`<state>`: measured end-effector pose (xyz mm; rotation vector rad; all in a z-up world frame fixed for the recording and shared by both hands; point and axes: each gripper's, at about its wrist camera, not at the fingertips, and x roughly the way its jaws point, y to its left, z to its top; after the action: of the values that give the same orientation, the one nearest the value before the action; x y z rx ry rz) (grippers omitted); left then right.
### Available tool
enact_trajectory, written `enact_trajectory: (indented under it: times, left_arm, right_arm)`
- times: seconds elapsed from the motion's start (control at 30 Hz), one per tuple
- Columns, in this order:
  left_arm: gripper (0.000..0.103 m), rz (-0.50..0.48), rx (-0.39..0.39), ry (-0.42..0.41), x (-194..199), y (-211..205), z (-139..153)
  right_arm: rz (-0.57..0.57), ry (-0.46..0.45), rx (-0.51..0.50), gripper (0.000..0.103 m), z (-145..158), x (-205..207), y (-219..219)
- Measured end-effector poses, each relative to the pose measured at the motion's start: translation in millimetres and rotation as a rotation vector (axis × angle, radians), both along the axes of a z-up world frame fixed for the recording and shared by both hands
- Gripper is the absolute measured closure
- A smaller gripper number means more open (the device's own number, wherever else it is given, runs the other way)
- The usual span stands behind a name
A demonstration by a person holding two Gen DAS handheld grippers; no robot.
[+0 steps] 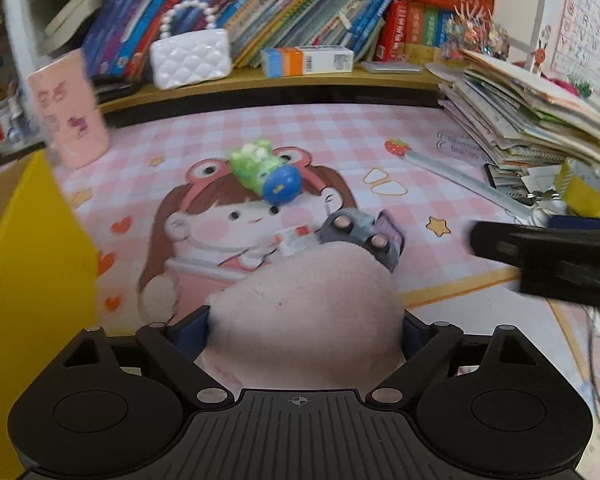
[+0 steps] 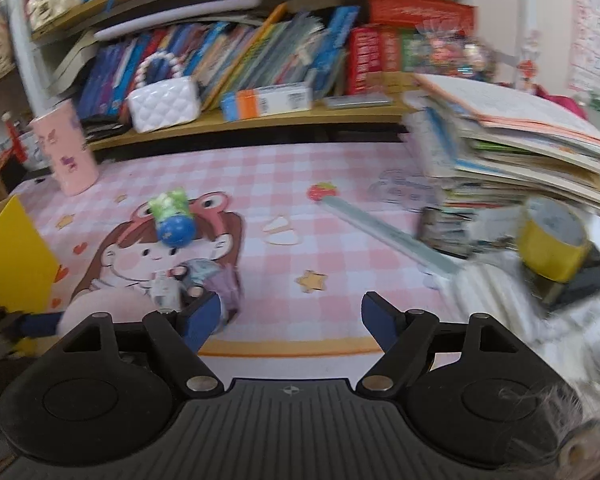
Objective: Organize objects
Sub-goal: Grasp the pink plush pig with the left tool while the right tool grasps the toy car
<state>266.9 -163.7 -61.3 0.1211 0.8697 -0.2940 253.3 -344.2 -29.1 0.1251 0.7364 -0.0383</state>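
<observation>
My left gripper (image 1: 306,320) is shut on a pale pink plush ball (image 1: 308,312) that fills the space between its blue fingers. Just beyond the ball lies a grey and purple toy car (image 1: 360,234) on the pink checked desk mat (image 1: 300,132). A green and blue toy (image 1: 266,172) lies farther back on the mat. In the right wrist view my right gripper (image 2: 290,320) is open and empty above the mat's front edge. The plush ball (image 2: 100,308), the toy car (image 2: 204,284) and the green and blue toy (image 2: 174,218) show to its left.
A yellow box (image 1: 32,280) stands at the left. A pink cup (image 1: 70,110) stands at the back left. A shelf (image 1: 260,80) holds books and a white quilted purse (image 1: 190,58). A tall paper stack (image 1: 532,112), a ruler (image 1: 464,182) and a yellow tape roll (image 2: 552,240) crowd the right.
</observation>
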Motion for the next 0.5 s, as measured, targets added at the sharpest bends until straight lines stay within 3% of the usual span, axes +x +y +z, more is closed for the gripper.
enact_trajectory:
  times: [0.23, 0.4, 0.5]
  left_arm:
    - [0.011, 0.064, -0.039, 0.027, -33.3, 32.8, 14.3]
    - [0.011, 0.065, -0.049, 0.021, -46.5, 34.2, 20.9]
    - [0.011, 0.056, -0.045, 0.009, -51.6, 33.8, 24.5]
  right_arm:
    - [0.144, -0.009, -0.052, 0.029, -30.3, 44.5, 28.2]
    - [0.209, 0.021, -0.046, 0.039, -47.4, 70.0, 42.6]
    - [0.214, 0.075, -0.014, 0.053, -57.9, 79.9, 43.2]
